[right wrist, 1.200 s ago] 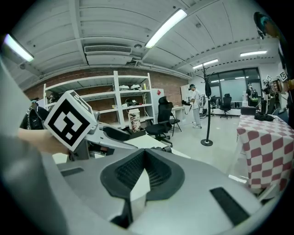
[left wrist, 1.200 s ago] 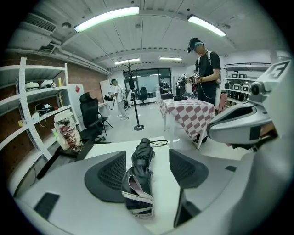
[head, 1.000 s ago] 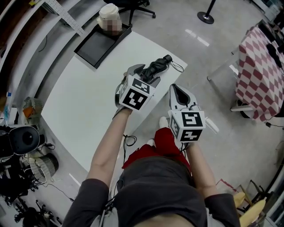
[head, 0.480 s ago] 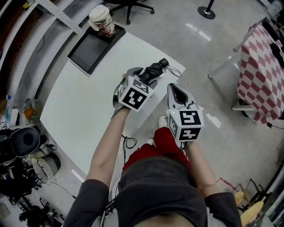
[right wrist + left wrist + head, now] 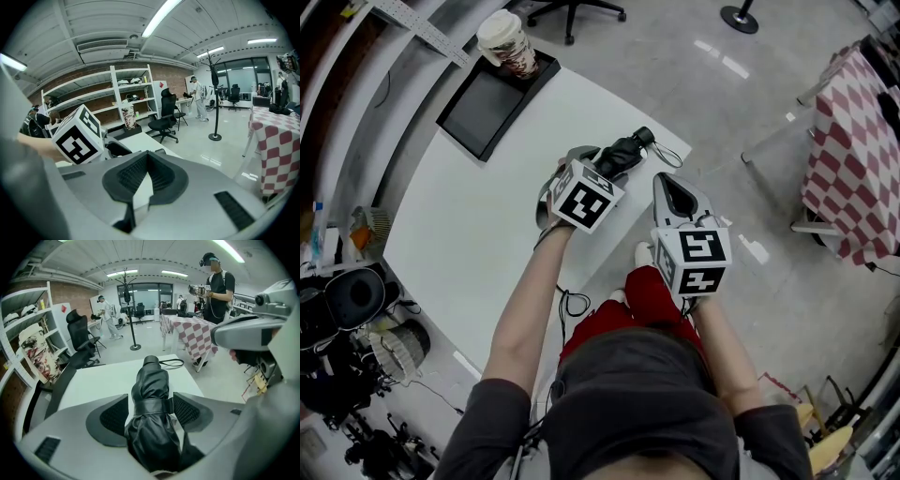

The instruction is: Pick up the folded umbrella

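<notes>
The folded umbrella [image 5: 624, 151] is black, wrapped by a strap, and sits over the white table's [image 5: 478, 234] near right corner. My left gripper [image 5: 602, 161] is shut on the umbrella around its middle. In the left gripper view the umbrella [image 5: 149, 394] fills the gap between both pads, its cap end pointing away and its wrist loop [image 5: 171, 363] lying beyond. I cannot tell whether the umbrella touches the tabletop. My right gripper [image 5: 672, 185] hangs shut beside the table edge, over the floor; its pads [image 5: 159, 176] meet with nothing between them.
A black tray [image 5: 484, 101] at the table's far end carries a paper cup [image 5: 507, 42]. A table with a red-checked cloth [image 5: 853, 150] stands to the right. A person [image 5: 219, 291] stands past it. Shelves and cluttered gear [image 5: 347, 309] line the left side.
The left gripper stays shut on the umbrella and has shifted slightly leftward across the picture. The tray and cup have slid up and left as the head view moved. The right gripper has barely moved.
</notes>
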